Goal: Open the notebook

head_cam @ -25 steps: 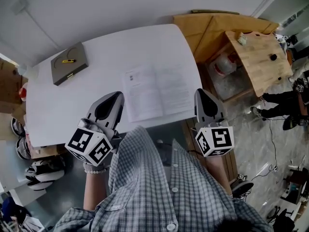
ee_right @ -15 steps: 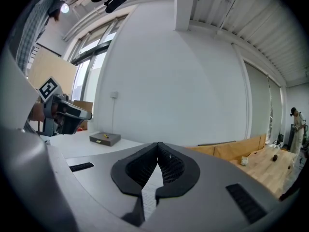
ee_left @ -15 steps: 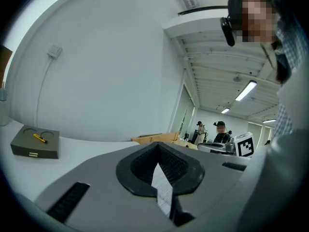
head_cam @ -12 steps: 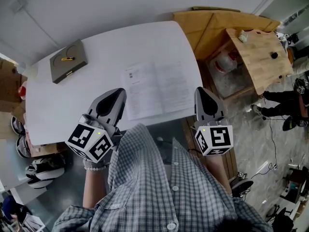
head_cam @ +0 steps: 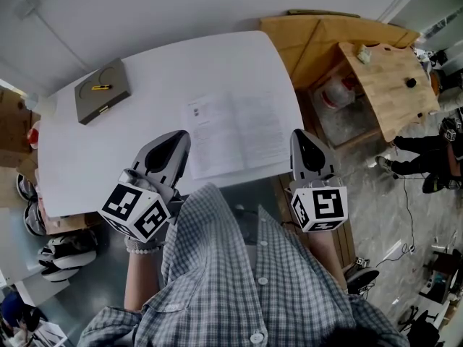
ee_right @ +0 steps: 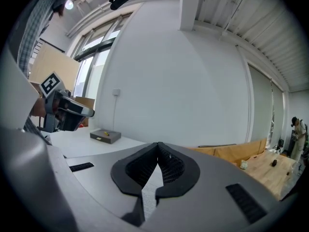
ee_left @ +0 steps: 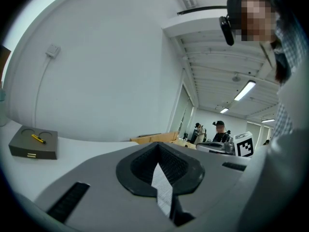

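Left gripper [head_cam: 176,141] and right gripper [head_cam: 301,139] closed, notebook [head_cam: 239,132] between

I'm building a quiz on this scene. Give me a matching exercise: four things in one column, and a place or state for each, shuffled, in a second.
1. notebook
2. grey box
3. left gripper
4. wooden bench

A. jaws shut, nothing held
B. right of the white table
C. lying open near the table's near edge
D. far left corner of the table, yellow pen on top

Pairs: 1-C, 2-D, 3-A, 4-B.
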The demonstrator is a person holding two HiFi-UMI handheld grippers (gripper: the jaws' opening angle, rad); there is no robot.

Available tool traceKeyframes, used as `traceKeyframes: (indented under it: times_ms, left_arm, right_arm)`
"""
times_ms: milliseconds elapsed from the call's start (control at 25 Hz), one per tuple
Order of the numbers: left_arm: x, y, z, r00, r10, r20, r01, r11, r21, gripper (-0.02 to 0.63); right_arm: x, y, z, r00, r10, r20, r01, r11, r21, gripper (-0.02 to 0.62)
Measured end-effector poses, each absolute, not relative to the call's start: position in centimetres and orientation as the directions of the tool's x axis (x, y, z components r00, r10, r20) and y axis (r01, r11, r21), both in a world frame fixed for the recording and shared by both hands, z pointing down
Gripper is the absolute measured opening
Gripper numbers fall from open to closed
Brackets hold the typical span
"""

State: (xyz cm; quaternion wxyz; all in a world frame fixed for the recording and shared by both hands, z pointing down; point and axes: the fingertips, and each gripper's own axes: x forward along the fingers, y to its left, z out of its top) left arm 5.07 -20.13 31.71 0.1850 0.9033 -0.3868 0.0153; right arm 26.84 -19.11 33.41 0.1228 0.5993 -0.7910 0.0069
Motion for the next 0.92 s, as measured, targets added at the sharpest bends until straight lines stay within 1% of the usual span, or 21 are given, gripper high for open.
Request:
traceKeyframes:
  times_ms: [920]
  left_arm:
    - [5.44,-19.37,31.73,0.697,-0.696,0.172,-0.708,-0.631,0.317,0.008]
  right_arm:
    - [27.18,-18.13,34.05,-0.265,-0.940,0.214,-0.948,0.294,0.119,0.021]
